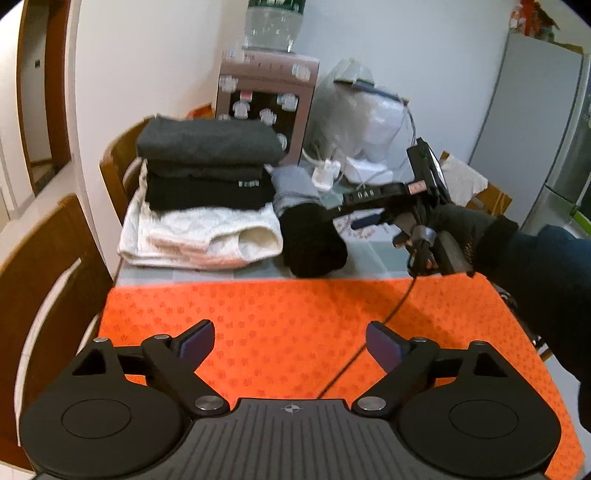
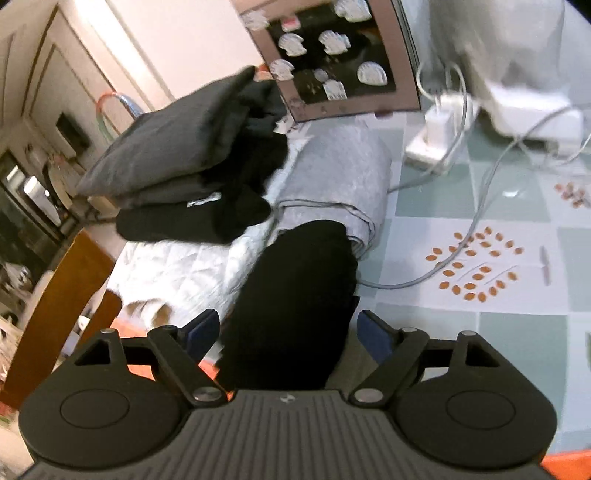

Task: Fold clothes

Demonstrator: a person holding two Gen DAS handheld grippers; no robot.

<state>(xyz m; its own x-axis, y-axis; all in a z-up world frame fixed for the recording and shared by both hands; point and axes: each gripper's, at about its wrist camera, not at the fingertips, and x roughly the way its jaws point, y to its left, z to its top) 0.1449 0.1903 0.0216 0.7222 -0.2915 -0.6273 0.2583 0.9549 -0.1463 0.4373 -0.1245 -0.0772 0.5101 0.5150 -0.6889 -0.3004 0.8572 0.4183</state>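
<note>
Walls: plain white (image 1: 155, 66)
Chairs: brown wood (image 1: 48, 266), at the table's left edge
Fridge: grey (image 1: 546, 122), far right
Doorway: wood-framed (image 1: 40, 92), left

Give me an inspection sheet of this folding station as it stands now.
Surface: table with a pale green check cover; orange cloth spread flat on the near part.
Job's things: stack of folded clothes, dark items on a white one; rolled grey garment beside it; rolled black garment in front of the grey.
Clutter: patterned box; white plastic bag; white charger.
Grippers: left claw open over the orange cloth, nothing between; right claw open, black roll between the fingers, pads off it.
Cables: grey cable across the table; black cable trailing from the right gripper.
Surroundings: wooden chairs; fridge; water bottle.
</note>
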